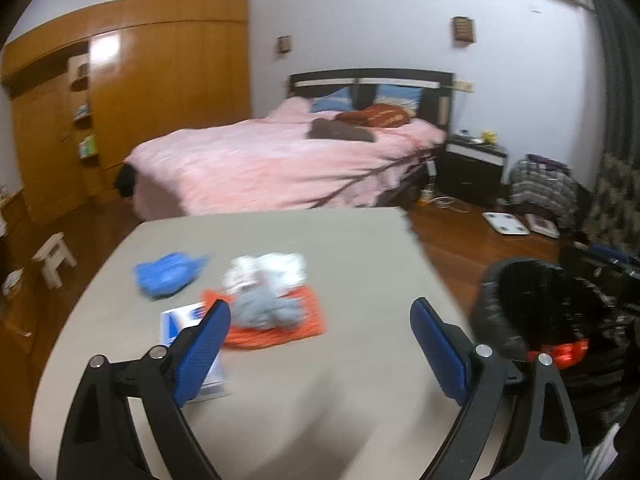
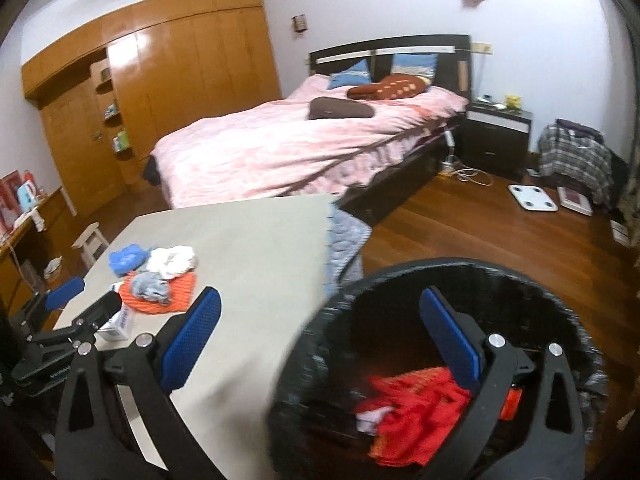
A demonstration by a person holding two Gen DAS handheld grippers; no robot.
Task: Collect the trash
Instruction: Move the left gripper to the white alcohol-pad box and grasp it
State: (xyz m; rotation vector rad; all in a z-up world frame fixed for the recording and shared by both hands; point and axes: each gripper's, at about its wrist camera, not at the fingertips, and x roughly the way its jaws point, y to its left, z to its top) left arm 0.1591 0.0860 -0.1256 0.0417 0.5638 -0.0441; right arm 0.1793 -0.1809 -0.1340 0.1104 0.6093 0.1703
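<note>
On the grey table [image 1: 304,380] lie a crumpled blue piece [image 1: 168,274], a white wad [image 1: 268,268] and a grey wad [image 1: 264,314] on an orange sheet [image 1: 304,330], plus a white-and-blue box [image 1: 178,322]. My left gripper [image 1: 320,320] hangs open over the table just short of the pile, nothing between its fingers. The black bin [image 2: 440,270] stands right of the table with red trash [image 2: 412,404] in it. My right gripper [image 2: 320,296] is open and empty, one finger over the table edge, the other over the bin. The left gripper [image 2: 86,300] also shows in the right wrist view.
A pink-covered bed [image 1: 280,160] stands beyond the table, a wooden wardrobe [image 1: 160,88] at the left wall, a small stool [image 1: 54,258] on the floor at left. A dark nightstand [image 2: 496,136], a white scale [image 2: 532,198] and a chair with clothes [image 2: 576,160] sit on the right.
</note>
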